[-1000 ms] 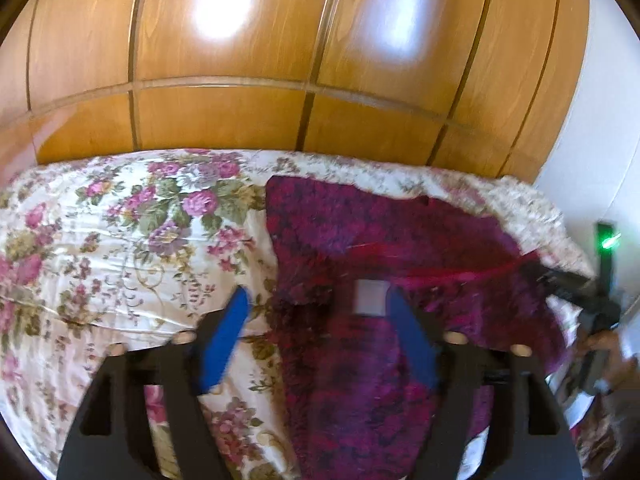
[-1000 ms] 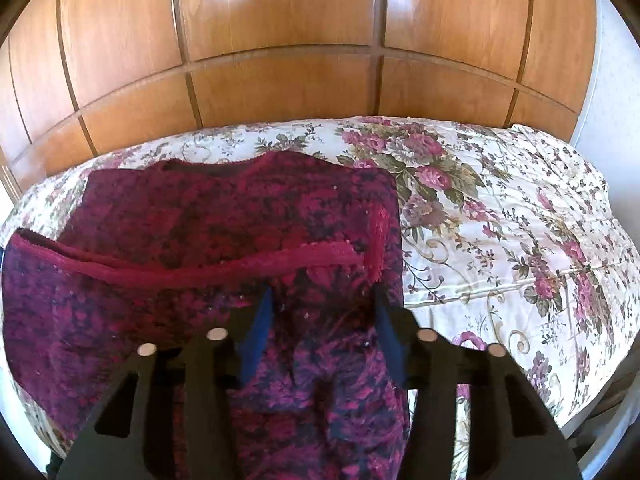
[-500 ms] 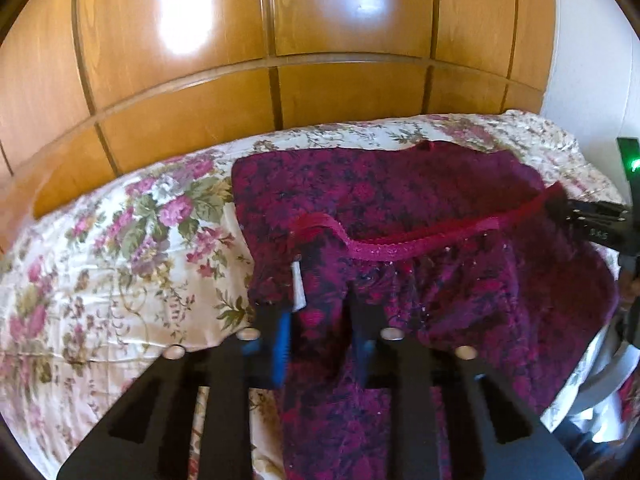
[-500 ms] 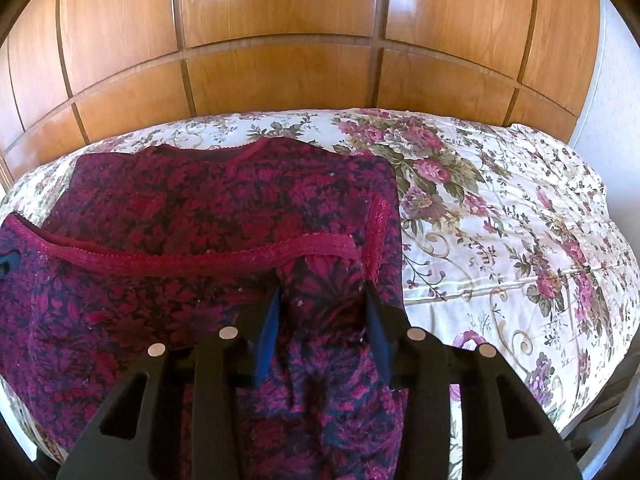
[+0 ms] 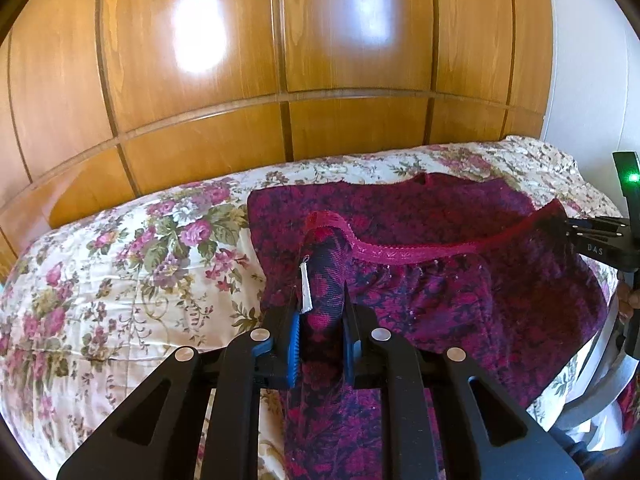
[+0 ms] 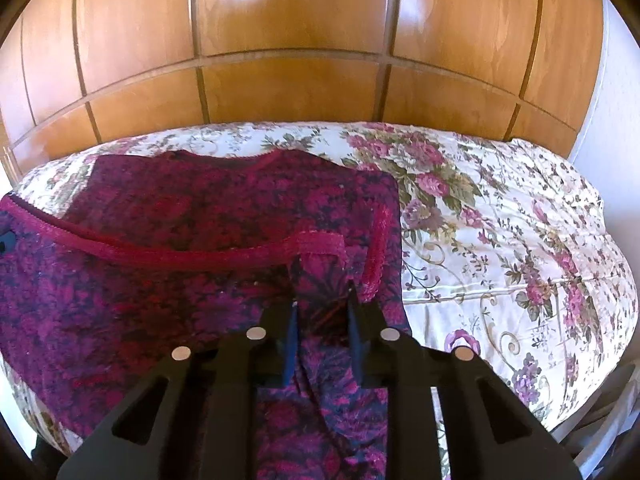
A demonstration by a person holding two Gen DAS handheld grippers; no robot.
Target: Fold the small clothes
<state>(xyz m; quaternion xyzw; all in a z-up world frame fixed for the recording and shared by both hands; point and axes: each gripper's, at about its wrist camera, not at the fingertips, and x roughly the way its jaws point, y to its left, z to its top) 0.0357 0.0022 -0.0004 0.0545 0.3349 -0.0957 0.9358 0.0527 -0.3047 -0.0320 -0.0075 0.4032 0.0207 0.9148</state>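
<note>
— So, the left claw (image 5: 320, 340) is clenched on a bunched corner of the garment (image 5: 460, 280), right? Its jaws have just been closing, and the fabric is squeezed between the blue pads (image 5: 294, 344).

— Yes, a thick roll of the dark red floral cloth stands up between them, with a small white label (image 5: 306, 288) hanging off the roll's left side. The lace trim (image 5: 400, 252) runs from that raised corner across to the far side.

— And the right claw (image 6: 322, 344)?

— Same story — its jaws have just been closing too, and they are pinched on the garment's other near corner, the cloth gathered up between the fingers. In the left wrist view you can see the right claw's black tip at the trim's far end, a green light (image 5: 633, 178) glowing above it.

— Where does the garment lie?

— Spread over the bed, on the floral bedspread (image 6: 500, 240), its near edge lifted at both corners and the lace band stretched between the two claws. The rest lies flat towards the back, neckline farthest away. Bare bedspread shows to either side.

— Behind that?

— Glossy wooden panels (image 6: 300, 40), and a strip of pale wall (image 5: 580, 60) at the right.
</note>
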